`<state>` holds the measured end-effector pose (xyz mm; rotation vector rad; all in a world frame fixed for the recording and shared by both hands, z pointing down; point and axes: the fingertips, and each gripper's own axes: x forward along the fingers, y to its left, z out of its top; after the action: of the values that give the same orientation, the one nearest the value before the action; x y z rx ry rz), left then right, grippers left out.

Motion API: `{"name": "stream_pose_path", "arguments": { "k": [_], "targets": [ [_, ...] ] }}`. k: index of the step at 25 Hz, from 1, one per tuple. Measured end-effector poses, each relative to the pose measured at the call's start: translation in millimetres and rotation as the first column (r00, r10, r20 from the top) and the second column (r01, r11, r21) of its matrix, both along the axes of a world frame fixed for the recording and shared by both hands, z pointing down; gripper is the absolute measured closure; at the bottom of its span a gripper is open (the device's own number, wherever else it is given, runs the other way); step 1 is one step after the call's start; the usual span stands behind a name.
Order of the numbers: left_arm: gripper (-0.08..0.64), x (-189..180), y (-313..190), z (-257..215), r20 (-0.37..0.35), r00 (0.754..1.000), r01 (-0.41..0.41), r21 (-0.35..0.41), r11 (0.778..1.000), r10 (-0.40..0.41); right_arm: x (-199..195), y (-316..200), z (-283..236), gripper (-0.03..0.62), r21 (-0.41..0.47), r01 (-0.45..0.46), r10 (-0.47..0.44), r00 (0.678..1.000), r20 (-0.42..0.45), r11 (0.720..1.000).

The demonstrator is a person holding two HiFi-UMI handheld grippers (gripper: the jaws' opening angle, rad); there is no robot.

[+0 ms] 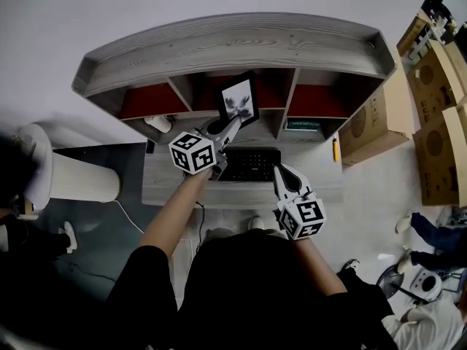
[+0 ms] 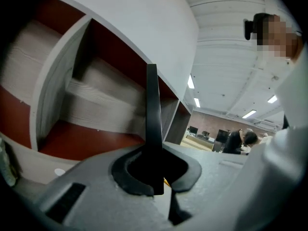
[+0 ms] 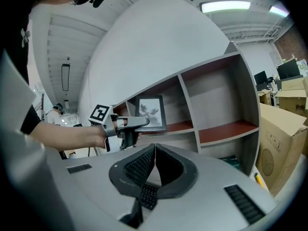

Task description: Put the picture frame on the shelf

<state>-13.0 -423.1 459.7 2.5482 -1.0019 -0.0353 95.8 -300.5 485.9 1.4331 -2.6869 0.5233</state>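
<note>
Head view: my left gripper [image 1: 233, 125] reaches ahead to the shelf [image 1: 233, 46], clamped on the lower edge of the picture frame [image 1: 239, 102], which stands upright at the middle compartment. My right gripper [image 1: 284, 175] sits nearer me, over the keyboard [image 1: 250, 164]. Left gripper view: only the frame's black edge shows (edge-on to this camera), pinched between the jaws. Right gripper view: the frame's face shows ahead and left, and this gripper's jaws meet on nothing.
</note>
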Motion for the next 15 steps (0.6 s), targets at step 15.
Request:
{"name": "stream_pose_path", "arguments": {
  "k": [15],
  "targets": [
    [0.534,55,-76,9,0.039,0.997,-0.071,-0.065,0.995,0.074,22,-46,-28,0.578,0.083,-0.058,0.055,0.998,0.037,0.995]
  ]
}}
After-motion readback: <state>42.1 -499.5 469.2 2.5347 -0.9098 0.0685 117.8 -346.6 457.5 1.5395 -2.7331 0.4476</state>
